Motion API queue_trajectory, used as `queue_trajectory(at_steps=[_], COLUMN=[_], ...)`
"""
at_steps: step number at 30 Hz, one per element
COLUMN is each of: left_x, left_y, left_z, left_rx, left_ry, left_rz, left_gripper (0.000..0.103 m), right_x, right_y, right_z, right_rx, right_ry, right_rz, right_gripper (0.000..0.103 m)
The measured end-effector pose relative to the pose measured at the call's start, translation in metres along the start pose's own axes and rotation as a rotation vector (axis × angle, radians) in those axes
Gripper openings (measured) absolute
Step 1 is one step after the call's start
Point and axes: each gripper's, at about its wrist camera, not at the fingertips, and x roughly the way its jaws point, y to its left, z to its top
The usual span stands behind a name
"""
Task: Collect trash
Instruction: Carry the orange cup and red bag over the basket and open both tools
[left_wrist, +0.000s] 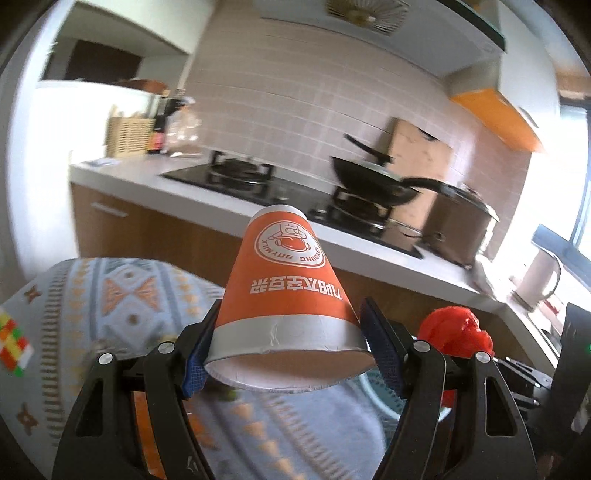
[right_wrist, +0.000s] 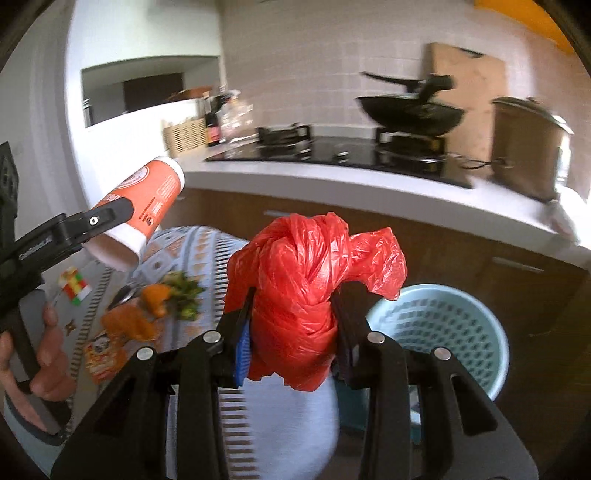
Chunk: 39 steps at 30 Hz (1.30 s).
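— Above the patterned table, what are your left tongs carrying?

— I am gripping an orange paper cup near its open rim; the pads are pressing on both sides and the cup's base is pointing away toward the stove. From the right wrist view I am seeing that same cup tilted in the air, up and to the left.

— And the right tongs?

— They are clamping a knotted red plastic bag, held aloft just left of a pale blue basket standing beside the table.

— What is lying on the table?

— I am looking at orange peel, green scraps, an orange wrapper and a colourful cube, all well apart from both tongs. A black wok is sitting on the stove behind.
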Motion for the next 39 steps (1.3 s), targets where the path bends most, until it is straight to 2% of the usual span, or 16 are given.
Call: queue_trajectory(at_steps=[8, 14, 19, 22, 28, 35, 37, 39], left_x=[0.051, 0.093, 0.122, 0.14, 0.167, 0.183, 0.185, 0.186], left_y=[-0.078, -0.125, -0.155, -0.169, -0.183, -0.187, -0.19, -0.19], left_z=[-0.011, -0.029, -0.05, -0.064, -0.091, -0.103, -0.104, -0.104], left_rx=[0.086, 0.125, 0.171, 0.189, 0.22, 0.238, 0.24, 0.242], left_ry=[0.086, 0.158, 0.223, 0.266, 0.346, 0.38, 0.383, 0.387], left_rz=[-0.086, -0.131, -0.14, -0.142, -0.135, -0.128, -0.123, -0.115], left_gripper=[0.071, 0.071, 0.071, 0.071, 0.072, 0.072, 0.073, 0.073], right_x=[-0.014, -0.005, 0.009, 0.017, 0.044, 0.063, 0.064, 0.066], right_y=[-0.075, -0.135, -0.178, -0.193, -0.223, -0.227, -0.227, -0.227], right_z=[-0.009, -0.027, -0.049, -0.059, -0.079, -0.084, -0.081, -0.081], right_rx=[0.083, 0.189, 0.266, 0.291, 0.353, 0.347, 0.339, 0.335], right_ry=[0.001, 0.062, 0.129, 0.156, 0.234, 0.28, 0.281, 0.287], right_rz=[-0.147, -0.192, -0.251, -0.281, -0.274, -0.259, -0.255, -0.249], right_gripper=[0.033, 0.033, 0.034, 0.034, 0.036, 0.038, 0.04, 0.049])
